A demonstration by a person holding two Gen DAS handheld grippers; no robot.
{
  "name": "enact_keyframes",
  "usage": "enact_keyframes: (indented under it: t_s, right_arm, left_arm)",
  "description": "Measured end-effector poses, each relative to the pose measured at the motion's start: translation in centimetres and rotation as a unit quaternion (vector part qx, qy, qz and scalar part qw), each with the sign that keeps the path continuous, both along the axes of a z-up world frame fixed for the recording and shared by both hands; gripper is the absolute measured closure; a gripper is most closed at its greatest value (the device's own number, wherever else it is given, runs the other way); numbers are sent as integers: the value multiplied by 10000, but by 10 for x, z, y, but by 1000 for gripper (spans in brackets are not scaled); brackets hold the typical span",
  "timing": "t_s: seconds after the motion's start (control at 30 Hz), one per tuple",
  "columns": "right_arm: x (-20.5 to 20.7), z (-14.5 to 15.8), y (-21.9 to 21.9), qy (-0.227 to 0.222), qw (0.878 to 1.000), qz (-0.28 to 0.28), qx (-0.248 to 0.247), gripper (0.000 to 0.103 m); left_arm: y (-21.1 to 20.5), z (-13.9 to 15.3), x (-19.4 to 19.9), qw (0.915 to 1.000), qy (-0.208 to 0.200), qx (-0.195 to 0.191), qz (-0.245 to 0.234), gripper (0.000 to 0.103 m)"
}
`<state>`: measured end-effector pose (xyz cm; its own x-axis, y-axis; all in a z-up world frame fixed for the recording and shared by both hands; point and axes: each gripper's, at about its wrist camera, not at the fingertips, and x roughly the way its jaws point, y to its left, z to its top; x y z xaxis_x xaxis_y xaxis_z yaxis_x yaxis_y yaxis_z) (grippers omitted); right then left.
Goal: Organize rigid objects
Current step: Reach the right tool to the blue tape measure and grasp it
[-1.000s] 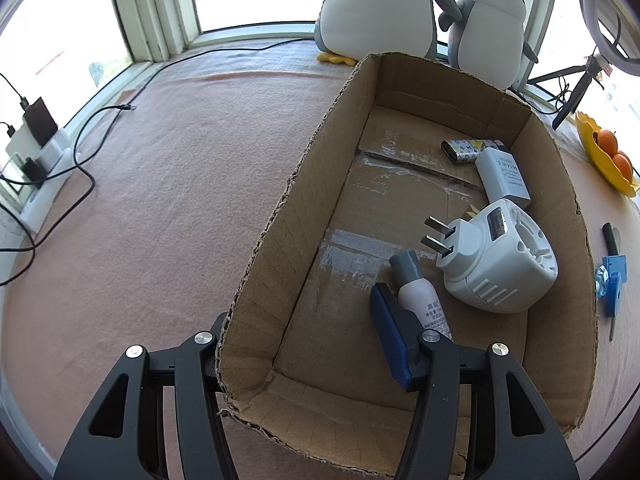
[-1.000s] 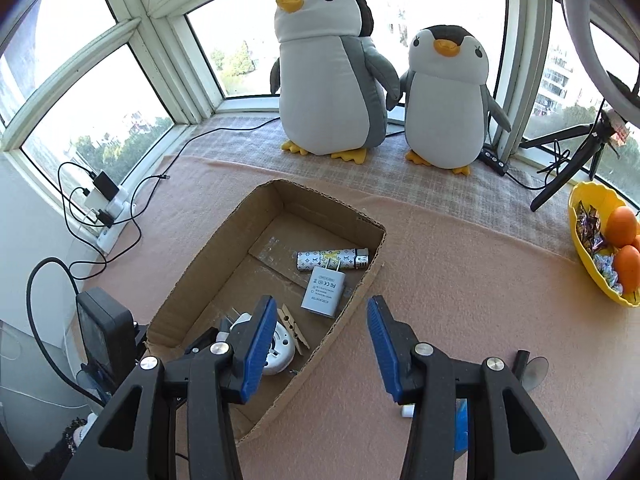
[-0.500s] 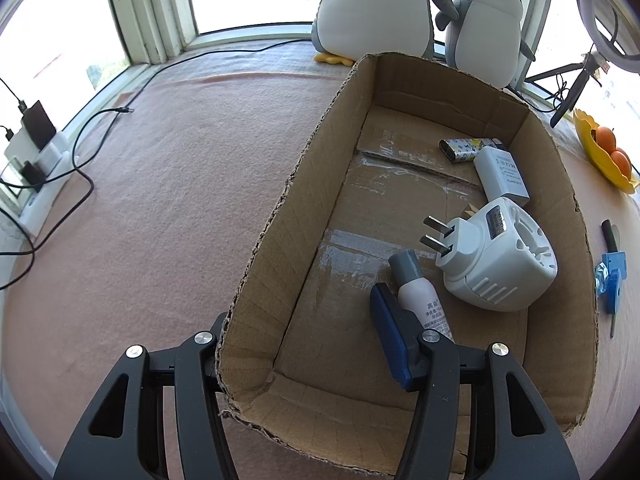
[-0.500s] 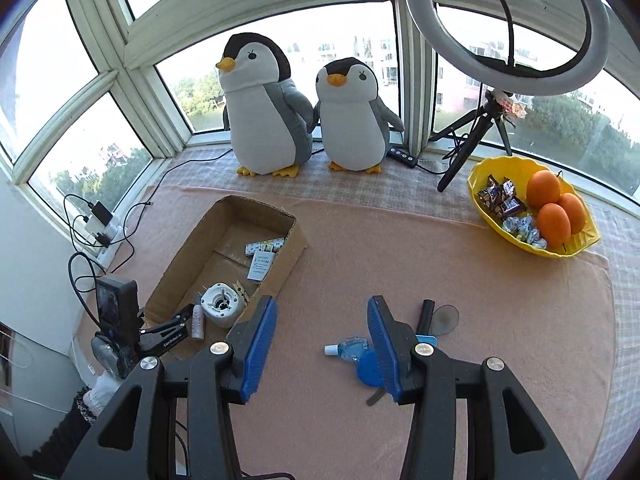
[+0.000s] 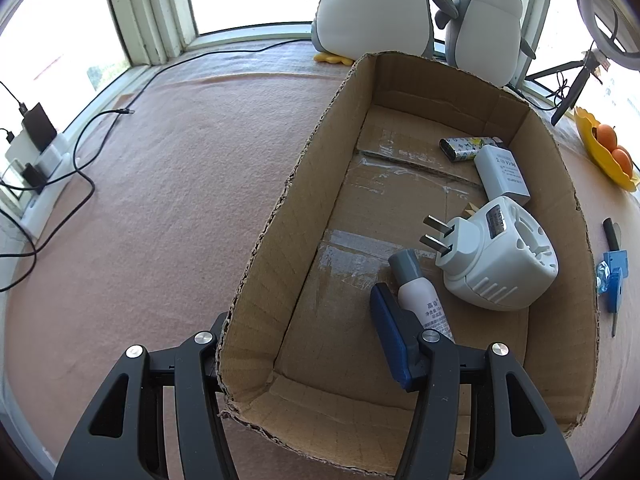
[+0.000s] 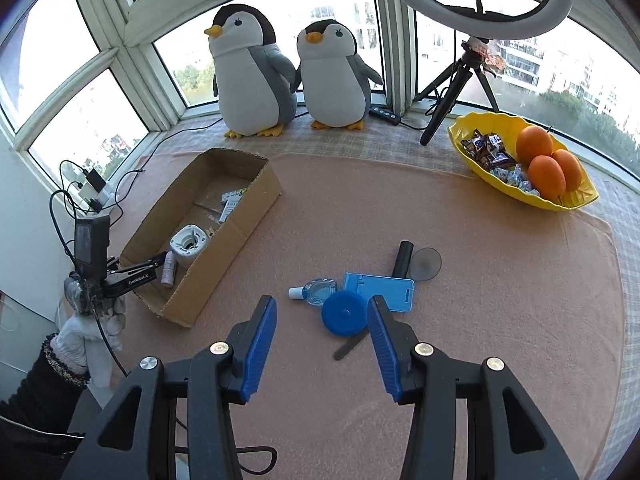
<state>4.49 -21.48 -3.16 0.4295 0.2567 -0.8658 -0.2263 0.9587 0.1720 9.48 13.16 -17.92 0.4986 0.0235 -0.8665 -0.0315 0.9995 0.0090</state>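
My left gripper (image 5: 304, 320) is open and straddles the near left wall of the cardboard box (image 5: 264, 240): its right finger is inside, its left finger outside and hidden by the wall. Inside lie a white tube (image 5: 420, 296) next to that finger, a white plug adapter (image 5: 496, 256), a white charger (image 5: 502, 172) and a patterned battery pack (image 5: 468, 146). My right gripper (image 6: 322, 312) is open and empty, above a blue round case (image 6: 344, 312), a clear blue bottle (image 6: 316, 290), a blue card (image 6: 380, 286), a black-handled magnifier (image 6: 404, 260) and a nail file (image 6: 350, 344).
Two plush penguins (image 6: 256, 76) stand on the window ledge. A yellow bowl (image 6: 520, 196) holds oranges and sweets at the right. A ring-light tripod (image 6: 452, 88) stands behind it. A power strip and cables (image 5: 36, 152) lie at the left edge.
My right gripper has pulled up and away from the box and swung right, over the loose blue objects on the cloth. My left gripper has stayed at the box wall.
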Motion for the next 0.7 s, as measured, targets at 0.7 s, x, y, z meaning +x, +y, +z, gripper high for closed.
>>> enact_keyframes:
  t_s: [0.7]
  right_arm:
    - [31,-101,22,682,9943,450,-682,50]
  left_arm:
    - [-1,0,-2,10000,3,40,39,46]
